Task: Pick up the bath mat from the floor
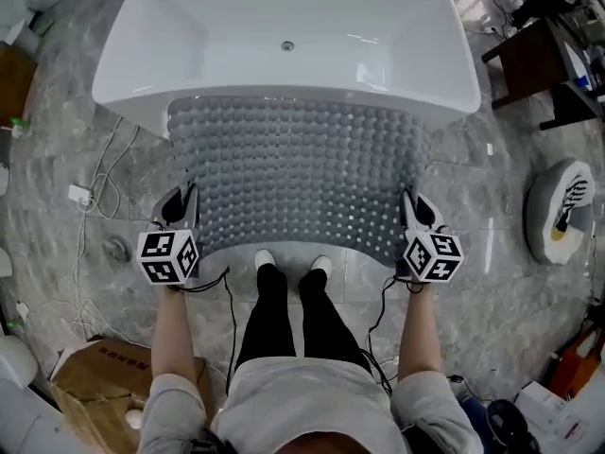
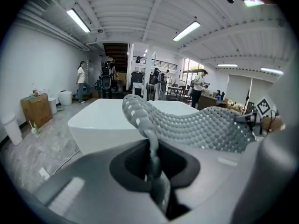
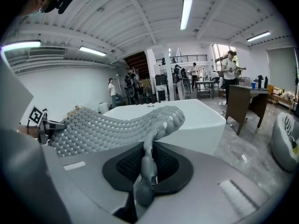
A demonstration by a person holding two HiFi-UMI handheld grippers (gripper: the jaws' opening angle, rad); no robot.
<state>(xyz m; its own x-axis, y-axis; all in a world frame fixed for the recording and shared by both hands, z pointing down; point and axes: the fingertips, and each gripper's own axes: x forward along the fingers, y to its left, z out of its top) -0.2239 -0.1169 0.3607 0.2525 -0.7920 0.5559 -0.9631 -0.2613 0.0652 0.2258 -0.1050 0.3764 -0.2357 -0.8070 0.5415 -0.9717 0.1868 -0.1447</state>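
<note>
The grey bath mat point(image 1: 298, 173), studded with round bumps, hangs spread out in the air between my two grippers, its far edge over the rim of the white bathtub point(image 1: 284, 36). My left gripper point(image 1: 188, 206) is shut on the mat's near left corner, and the pinched edge point(image 2: 152, 160) runs down between its jaws. My right gripper point(image 1: 409, 208) is shut on the near right corner, with the mat's edge point(image 3: 147, 164) squeezed between its jaws. From the left gripper view the mat point(image 2: 205, 127) sags toward the other gripper.
The tub stands straight ahead on a grey marbled floor point(image 1: 492, 206). White cables and a plug point(image 1: 80, 195) lie at the left. A cardboard box point(image 1: 90, 381) sits near left, a dark table point(image 1: 539, 60) far right, a round white device point(image 1: 562, 211) at right. People stand in the background.
</note>
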